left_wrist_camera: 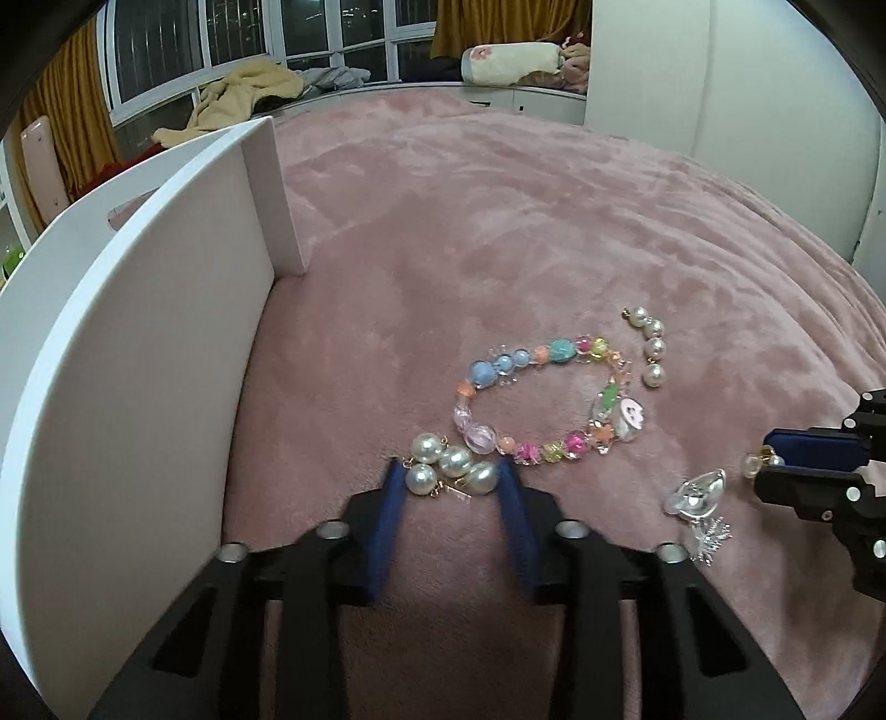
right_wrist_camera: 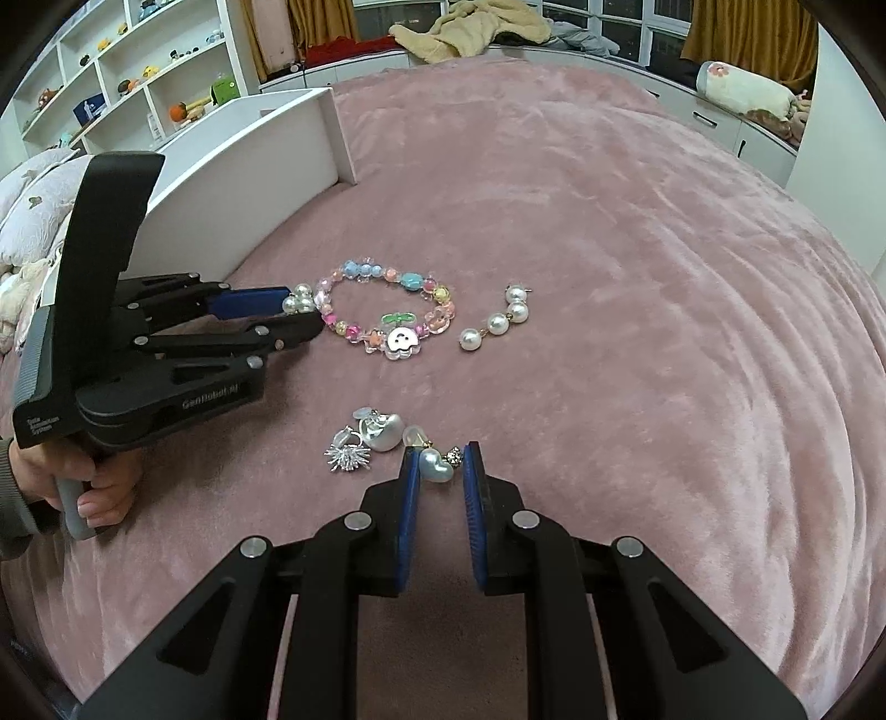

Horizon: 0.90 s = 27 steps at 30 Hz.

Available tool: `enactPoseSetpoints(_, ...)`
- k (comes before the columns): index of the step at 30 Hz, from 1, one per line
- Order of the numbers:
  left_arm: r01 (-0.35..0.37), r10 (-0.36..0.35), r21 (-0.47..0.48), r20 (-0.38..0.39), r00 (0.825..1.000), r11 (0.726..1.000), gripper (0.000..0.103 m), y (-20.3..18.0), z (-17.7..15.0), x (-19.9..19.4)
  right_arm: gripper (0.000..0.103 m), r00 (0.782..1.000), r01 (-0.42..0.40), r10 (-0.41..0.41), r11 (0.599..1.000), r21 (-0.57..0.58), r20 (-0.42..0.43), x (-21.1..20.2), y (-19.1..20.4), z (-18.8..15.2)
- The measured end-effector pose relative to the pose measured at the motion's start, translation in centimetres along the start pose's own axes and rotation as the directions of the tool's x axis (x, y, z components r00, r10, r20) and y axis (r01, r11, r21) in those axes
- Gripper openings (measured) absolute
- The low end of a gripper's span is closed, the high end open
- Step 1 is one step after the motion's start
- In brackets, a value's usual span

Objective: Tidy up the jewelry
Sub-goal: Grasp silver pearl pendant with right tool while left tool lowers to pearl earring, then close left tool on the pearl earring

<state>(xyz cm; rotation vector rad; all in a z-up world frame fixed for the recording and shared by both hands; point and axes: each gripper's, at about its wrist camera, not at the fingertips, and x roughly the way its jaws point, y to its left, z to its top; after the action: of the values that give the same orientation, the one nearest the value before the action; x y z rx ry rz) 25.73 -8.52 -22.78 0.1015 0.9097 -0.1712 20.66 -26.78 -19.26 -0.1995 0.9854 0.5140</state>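
A pearl cluster earring (left_wrist_camera: 446,471) lies on the pink blanket between the open fingers of my left gripper (left_wrist_camera: 449,472); it also shows in the right wrist view (right_wrist_camera: 299,299). A colourful bead bracelet (left_wrist_camera: 545,404) (right_wrist_camera: 387,315) lies just beyond. A pearl drop earring (left_wrist_camera: 649,346) (right_wrist_camera: 501,321) lies to its right. My right gripper (right_wrist_camera: 440,462) is open around a pearly heart earring (right_wrist_camera: 434,465). A silver heart earring (right_wrist_camera: 382,432) and a spiky silver earring (right_wrist_camera: 346,457) lie to its left.
A white box (left_wrist_camera: 138,343) (right_wrist_camera: 243,149) stands on the blanket to the left. The pink blanket (right_wrist_camera: 637,277) stretches far and right. White shelves (right_wrist_camera: 138,61) and a window sill with clothes (right_wrist_camera: 470,27) lie beyond the bed.
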Motion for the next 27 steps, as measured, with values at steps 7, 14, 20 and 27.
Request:
enactPoseSetpoints(7, 0.022, -0.022, 0.013, 0.018, 1.000, 1.000, 0.018, -0.3, -0.4, -1.1, 0.016, 1.000, 0.000, 0.000, 1.000, 0.000, 0.000, 0.2, 0.0, 0.0)
enactPoseSetpoints(14, 0.022, -0.023, 0.013, 0.029, 0.999, 1.000, 0.018, -0.8, -0.5, -1.8, 0.016, 1.000, 0.005, -0.005, 1.000, 0.012, 0.018, -0.4, -0.3, -0.1)
enactPoseSetpoints(20, 0.047, -0.049, 0.024, 0.066, 0.997, 0.999, 0.018, -1.1, 0.0, -4.1, 0.016, 1.000, 0.008, -0.009, 1.000, 0.024, 0.026, -0.7, -0.4, 0.0)
enactPoseSetpoints(27, 0.069, -0.071, 0.024, 0.084, 0.994, 0.997, 0.018, -1.2, 0.9, -5.8, 0.016, 0.999, 0.017, -0.018, 1.000, 0.024, 0.031, -1.0, -0.4, -0.1)
